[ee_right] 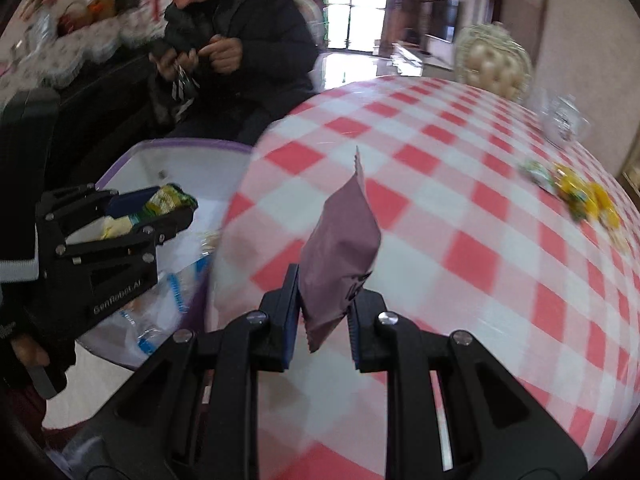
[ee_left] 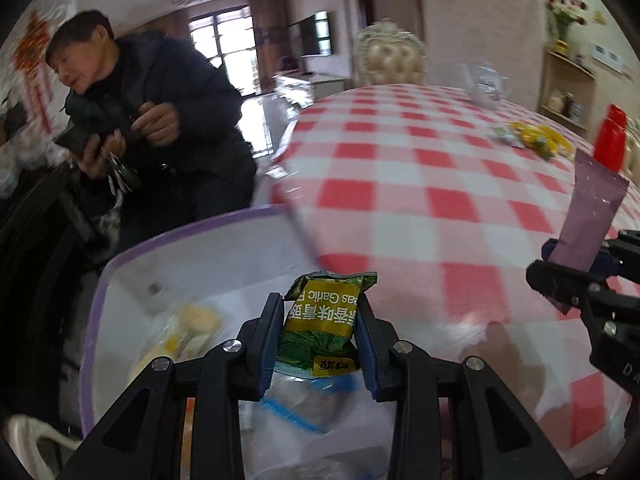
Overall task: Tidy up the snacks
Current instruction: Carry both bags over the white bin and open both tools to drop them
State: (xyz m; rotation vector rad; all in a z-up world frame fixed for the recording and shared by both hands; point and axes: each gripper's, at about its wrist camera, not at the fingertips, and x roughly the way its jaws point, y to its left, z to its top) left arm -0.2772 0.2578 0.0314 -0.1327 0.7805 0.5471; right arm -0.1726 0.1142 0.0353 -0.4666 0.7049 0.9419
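Black grippers (ee_left: 320, 340), blue-padded fingers (ee_left: 272, 344) (silver screws)

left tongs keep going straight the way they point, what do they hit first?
Probably the inside of the white bin: the left tongs, shut on the green pea packet, point down into it, toward its pale snack bags. Depth is unclear.

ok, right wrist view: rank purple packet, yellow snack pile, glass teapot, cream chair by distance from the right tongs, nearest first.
1. purple packet, clamped in the right tongs, dead centre.
2. yellow snack pile, on the checked cloth, right side.
3. glass teapot, further back on the right, near the table's far edge.
4. cream chair, behind the table.
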